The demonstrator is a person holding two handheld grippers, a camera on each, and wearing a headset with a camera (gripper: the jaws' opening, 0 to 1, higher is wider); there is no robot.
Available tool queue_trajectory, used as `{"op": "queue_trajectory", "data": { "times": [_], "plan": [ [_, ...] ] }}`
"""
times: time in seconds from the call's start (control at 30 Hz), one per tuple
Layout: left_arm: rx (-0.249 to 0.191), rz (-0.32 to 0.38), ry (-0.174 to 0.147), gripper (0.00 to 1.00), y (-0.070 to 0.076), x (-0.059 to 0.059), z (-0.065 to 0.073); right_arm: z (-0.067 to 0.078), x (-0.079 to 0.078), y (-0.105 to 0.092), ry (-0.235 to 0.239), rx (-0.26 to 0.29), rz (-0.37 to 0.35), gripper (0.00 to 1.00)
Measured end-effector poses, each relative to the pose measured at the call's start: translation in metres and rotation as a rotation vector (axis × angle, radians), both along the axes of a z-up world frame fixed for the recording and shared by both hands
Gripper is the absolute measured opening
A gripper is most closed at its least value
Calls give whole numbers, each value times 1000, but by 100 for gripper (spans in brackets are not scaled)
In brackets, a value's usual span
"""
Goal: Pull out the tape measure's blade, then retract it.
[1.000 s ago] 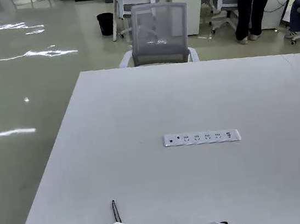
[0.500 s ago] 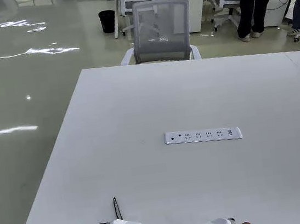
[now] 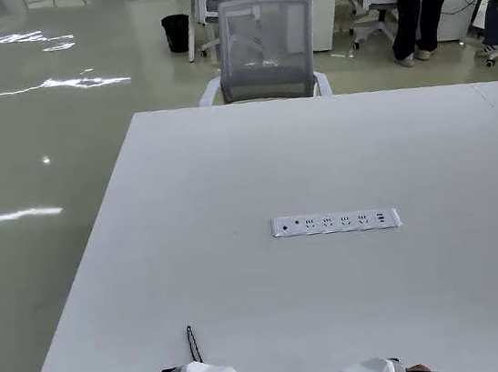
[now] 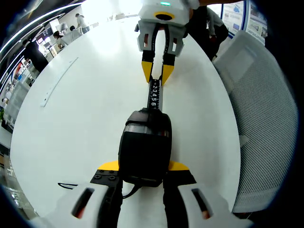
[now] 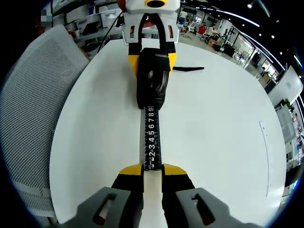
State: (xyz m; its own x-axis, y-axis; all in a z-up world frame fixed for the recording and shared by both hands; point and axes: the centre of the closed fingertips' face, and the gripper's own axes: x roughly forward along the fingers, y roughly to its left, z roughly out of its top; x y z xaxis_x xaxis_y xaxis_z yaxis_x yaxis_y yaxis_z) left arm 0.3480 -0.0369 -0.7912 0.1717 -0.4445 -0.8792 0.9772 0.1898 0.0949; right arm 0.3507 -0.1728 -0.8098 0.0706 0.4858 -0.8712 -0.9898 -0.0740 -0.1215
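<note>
While your left gripper (image 4: 144, 167) has its jaws clamped on either side of the black tape measure (image 4: 145, 145), your right gripper (image 5: 153, 170) faces it with its yellow-tipped jaws pinched together on the end of the blade (image 5: 151, 137). A short stretch of blade runs straight between the two, with the numbers 2 to 9 readable along it. You hold all this just above the near edge of the white table (image 3: 316, 140). The tape's black strap (image 3: 193, 343) lies on the tabletop just beside the left gripper. A white power strip (image 3: 335, 222) sits farther up the table, well apart.
</note>
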Motion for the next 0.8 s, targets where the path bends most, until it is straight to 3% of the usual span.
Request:
{"op": "queue_trajectory", "data": {
  "times": [0.8],
  "plan": [
    [-1, 4, 0, 29, 0, 0, 0, 1, 1, -14, -3, -9, -11, 12]
  ]
}}
